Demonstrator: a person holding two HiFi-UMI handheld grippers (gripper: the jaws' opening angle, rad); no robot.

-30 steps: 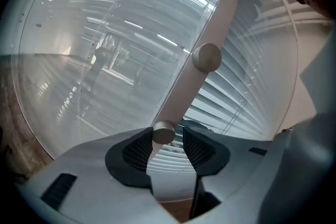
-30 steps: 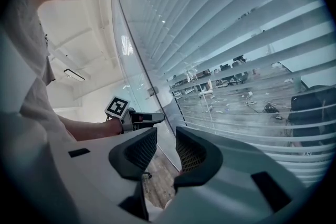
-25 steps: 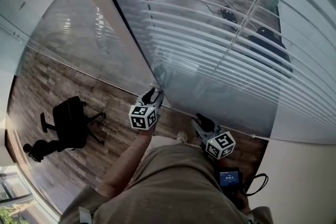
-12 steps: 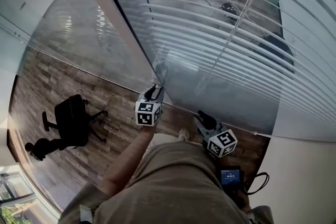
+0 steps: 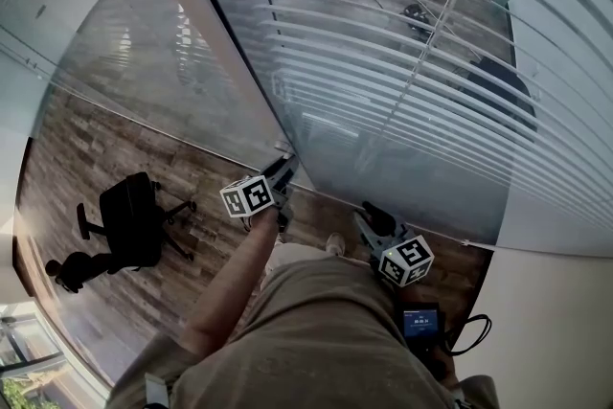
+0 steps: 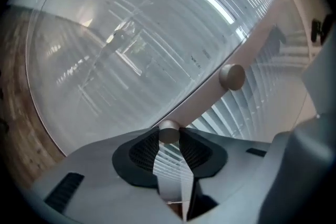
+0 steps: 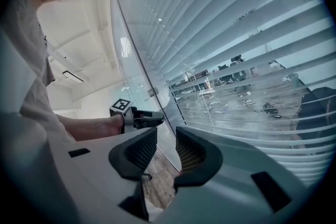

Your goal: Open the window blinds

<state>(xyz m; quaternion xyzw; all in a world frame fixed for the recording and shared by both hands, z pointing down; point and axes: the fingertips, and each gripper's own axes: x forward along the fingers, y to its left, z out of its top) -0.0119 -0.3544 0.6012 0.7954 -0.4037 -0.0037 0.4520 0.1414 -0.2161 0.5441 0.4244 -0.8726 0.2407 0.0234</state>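
While the left gripper (image 5: 285,165) tilts, its fingers (image 6: 143,148) just closed on the wand (image 6: 205,99) (right gripper (image 7: 166,139) gaping).

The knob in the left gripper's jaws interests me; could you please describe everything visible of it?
The knob is a small round button, matte beige-grey, like metal or plastic. It stands out from the pale frame bar between the glass panes, with a matching second knob further along that bar. The left gripper has just been closing its jaws, and its two dark ribbed pads press the knob from both sides.
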